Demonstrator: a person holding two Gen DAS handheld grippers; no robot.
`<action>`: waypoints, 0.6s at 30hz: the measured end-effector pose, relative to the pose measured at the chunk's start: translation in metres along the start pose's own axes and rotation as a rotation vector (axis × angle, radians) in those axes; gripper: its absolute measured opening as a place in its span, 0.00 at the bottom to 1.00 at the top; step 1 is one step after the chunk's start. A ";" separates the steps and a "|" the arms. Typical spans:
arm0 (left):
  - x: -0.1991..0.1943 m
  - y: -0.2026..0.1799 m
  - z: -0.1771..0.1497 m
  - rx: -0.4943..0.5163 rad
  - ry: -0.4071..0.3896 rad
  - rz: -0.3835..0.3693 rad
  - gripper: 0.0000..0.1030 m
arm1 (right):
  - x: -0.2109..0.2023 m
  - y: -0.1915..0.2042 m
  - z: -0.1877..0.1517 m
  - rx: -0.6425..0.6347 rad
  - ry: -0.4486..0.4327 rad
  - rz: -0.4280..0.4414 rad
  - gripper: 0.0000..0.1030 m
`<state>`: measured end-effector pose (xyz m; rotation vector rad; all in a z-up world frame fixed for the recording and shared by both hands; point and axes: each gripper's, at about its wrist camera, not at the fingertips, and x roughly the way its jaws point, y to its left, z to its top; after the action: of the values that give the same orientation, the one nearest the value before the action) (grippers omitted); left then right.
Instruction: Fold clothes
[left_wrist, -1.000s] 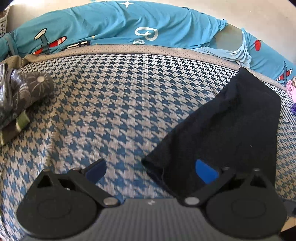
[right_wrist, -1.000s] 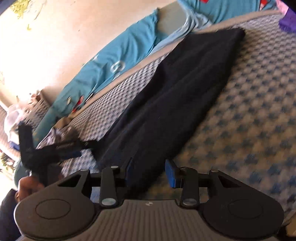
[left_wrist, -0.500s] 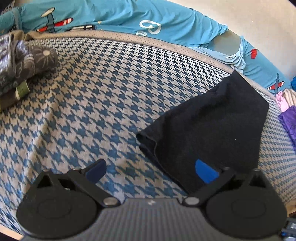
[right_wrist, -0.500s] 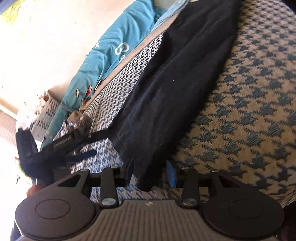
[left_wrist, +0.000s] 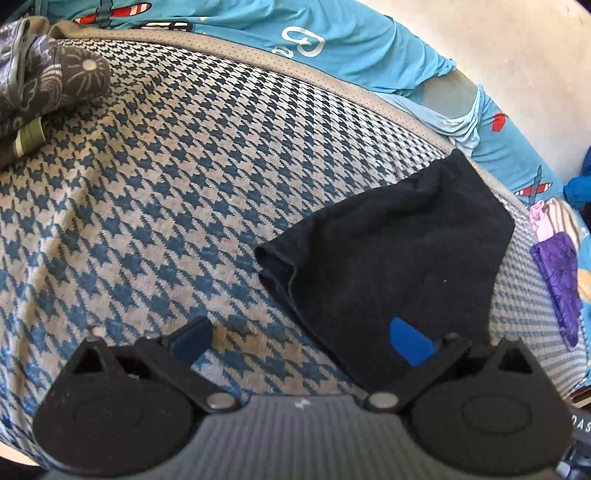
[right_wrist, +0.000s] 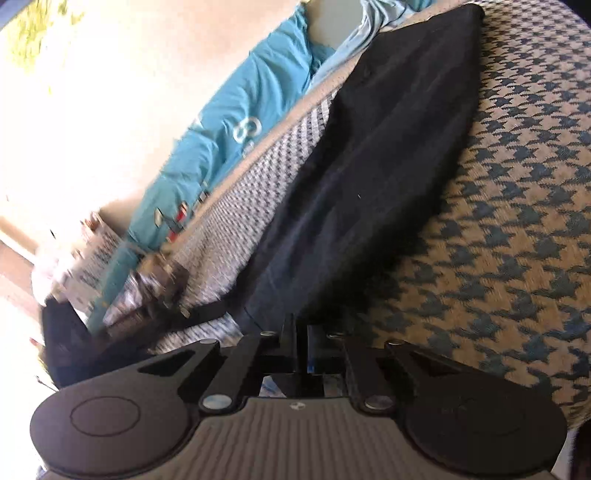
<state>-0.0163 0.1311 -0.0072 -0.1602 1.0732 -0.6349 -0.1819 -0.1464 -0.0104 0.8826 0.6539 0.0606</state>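
Note:
A black garment (left_wrist: 388, 258) lies flat on the houndstooth bed cover (left_wrist: 166, 184), its left edge bunched into a small fold. My left gripper (left_wrist: 301, 341) hovers open over the garment's near left corner. Its right blue pad is over the black cloth and its left pad is over bare cover. In the right wrist view the black garment (right_wrist: 369, 177) stretches away from me, and my right gripper (right_wrist: 301, 339) is shut on its near corner, the fingers pressed together over the cloth.
A teal sheet with aeroplane prints (left_wrist: 332, 48) runs along the bed's far edge by the wall. A grey patterned folded garment (left_wrist: 55, 77) sits at far left. Purple cloth (left_wrist: 557, 273) lies at the right edge. A blurred basket (right_wrist: 96, 251) stands beyond the bed.
My right gripper's fingers have closed on the garment's near corner, which earlier lay loose between them. Both views have rolled. The garment's left edge has bunched up.

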 end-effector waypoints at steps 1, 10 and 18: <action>0.000 0.000 0.001 -0.008 0.000 -0.012 1.00 | -0.001 -0.001 0.002 0.021 -0.010 0.017 0.07; 0.006 -0.003 0.004 -0.096 0.050 -0.142 1.00 | -0.004 -0.002 0.013 0.109 -0.054 0.088 0.07; 0.020 -0.008 0.005 -0.173 0.110 -0.262 1.00 | -0.013 -0.004 0.019 0.148 -0.093 0.122 0.07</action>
<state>-0.0093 0.1125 -0.0163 -0.4251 1.2245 -0.7920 -0.1824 -0.1665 0.0023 1.0612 0.5224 0.0810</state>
